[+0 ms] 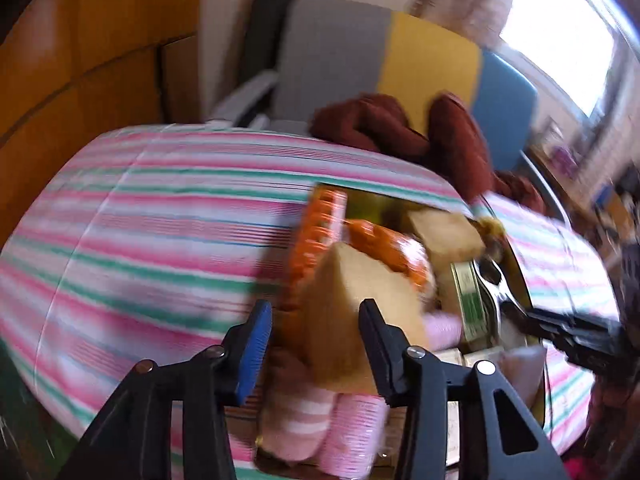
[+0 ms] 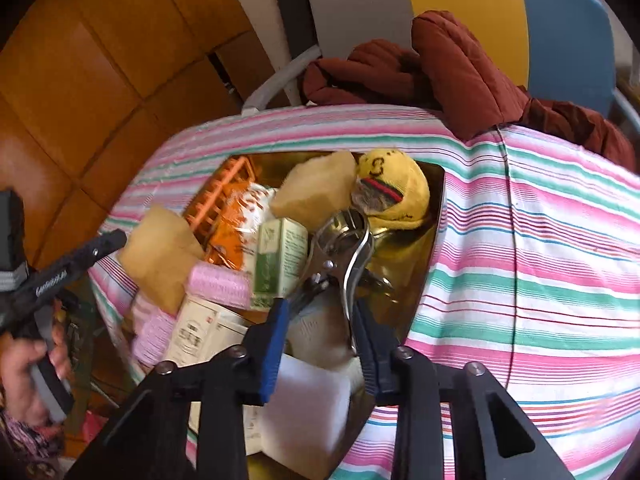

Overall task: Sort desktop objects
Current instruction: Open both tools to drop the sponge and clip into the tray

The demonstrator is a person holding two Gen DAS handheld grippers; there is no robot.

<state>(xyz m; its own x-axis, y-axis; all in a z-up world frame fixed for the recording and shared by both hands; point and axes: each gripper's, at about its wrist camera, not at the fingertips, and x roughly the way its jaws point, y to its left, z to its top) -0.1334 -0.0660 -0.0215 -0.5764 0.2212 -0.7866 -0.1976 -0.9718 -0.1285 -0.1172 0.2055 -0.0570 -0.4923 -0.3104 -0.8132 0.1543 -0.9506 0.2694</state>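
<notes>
A gold tray [image 2: 424, 248] on the striped tablecloth holds a heap of objects. My left gripper [image 1: 316, 312] stands around a tan sponge [image 1: 352, 304], with a gap left of the sponge; the image is blurred. In the right wrist view this sponge [image 2: 160, 252] is at the tray's left end beside the left gripper's finger [image 2: 96, 248]. My right gripper [image 2: 320, 312] is open over the tray, its fingers either side of metal pliers [image 2: 352, 252]. A second tan sponge [image 2: 316, 188], a yellow plush [image 2: 396, 184], a green box [image 2: 280, 260], pink rollers [image 2: 220, 284] and an orange basket [image 2: 224, 196] lie in the tray.
A dark red jacket [image 2: 452, 68] lies at the table's far edge against a grey, yellow and blue chair back [image 2: 460, 0]. A white block [image 2: 308, 408] and a white carton [image 2: 200, 332] sit at the tray's near end. A thin cable [image 2: 514, 240] runs over the cloth.
</notes>
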